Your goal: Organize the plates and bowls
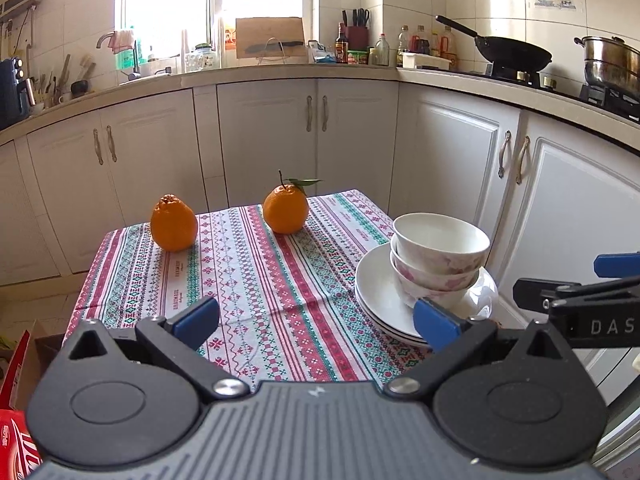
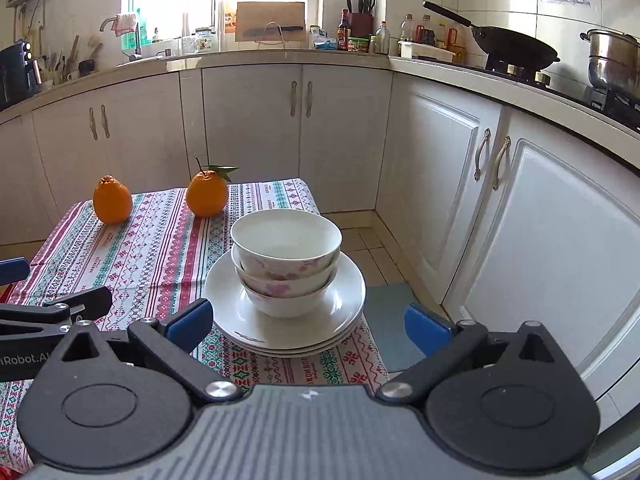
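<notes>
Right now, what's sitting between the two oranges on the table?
Nothing: only bare patterned tablecloth lies between the left orange and the leafy orange, clear in both wrist views.

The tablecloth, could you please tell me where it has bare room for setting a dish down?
Bare cloth lies between the two oranges and the open left tongs. The right edge is crowded: nested bowls sit on stacked plates.

Both grippers hang level with jaws spread wide and gripping nothing, the left gripper (image 1: pixel 316 318) over the tabletop's near edge, the right gripper (image 2: pixel 308 322) beside it at the near right corner.
</notes>
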### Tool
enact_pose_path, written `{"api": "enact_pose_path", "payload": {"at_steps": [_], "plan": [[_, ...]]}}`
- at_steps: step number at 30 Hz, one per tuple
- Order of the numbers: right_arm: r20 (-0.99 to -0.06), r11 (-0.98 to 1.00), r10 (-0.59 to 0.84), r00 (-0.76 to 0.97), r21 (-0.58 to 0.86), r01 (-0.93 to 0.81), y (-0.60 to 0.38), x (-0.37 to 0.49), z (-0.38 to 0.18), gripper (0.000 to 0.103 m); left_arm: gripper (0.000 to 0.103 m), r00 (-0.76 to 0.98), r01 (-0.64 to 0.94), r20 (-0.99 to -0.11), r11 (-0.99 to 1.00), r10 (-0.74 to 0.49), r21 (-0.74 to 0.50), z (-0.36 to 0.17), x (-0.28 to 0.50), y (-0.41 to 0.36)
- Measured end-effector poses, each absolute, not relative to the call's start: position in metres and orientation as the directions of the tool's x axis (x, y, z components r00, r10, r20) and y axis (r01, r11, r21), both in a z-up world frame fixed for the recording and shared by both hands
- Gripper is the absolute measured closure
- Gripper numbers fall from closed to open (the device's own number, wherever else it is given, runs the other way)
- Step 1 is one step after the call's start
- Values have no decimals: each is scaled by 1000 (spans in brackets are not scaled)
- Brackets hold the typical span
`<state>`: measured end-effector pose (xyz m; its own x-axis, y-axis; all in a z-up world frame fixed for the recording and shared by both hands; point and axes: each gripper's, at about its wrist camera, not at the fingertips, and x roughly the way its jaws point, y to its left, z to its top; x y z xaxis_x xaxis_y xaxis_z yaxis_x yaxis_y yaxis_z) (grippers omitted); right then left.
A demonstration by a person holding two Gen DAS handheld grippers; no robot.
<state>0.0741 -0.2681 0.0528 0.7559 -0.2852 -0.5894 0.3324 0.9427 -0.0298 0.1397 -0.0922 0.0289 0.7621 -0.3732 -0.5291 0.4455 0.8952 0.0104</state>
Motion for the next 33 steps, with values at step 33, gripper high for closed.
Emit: {"api": "enact_pose_path", "payload": {"at_steps": [33], "plan": [[-581,948,-278,765,-39,315,-264,77,52,0,1,757,415,-554,910,-346,0,26,146,-95]]}}
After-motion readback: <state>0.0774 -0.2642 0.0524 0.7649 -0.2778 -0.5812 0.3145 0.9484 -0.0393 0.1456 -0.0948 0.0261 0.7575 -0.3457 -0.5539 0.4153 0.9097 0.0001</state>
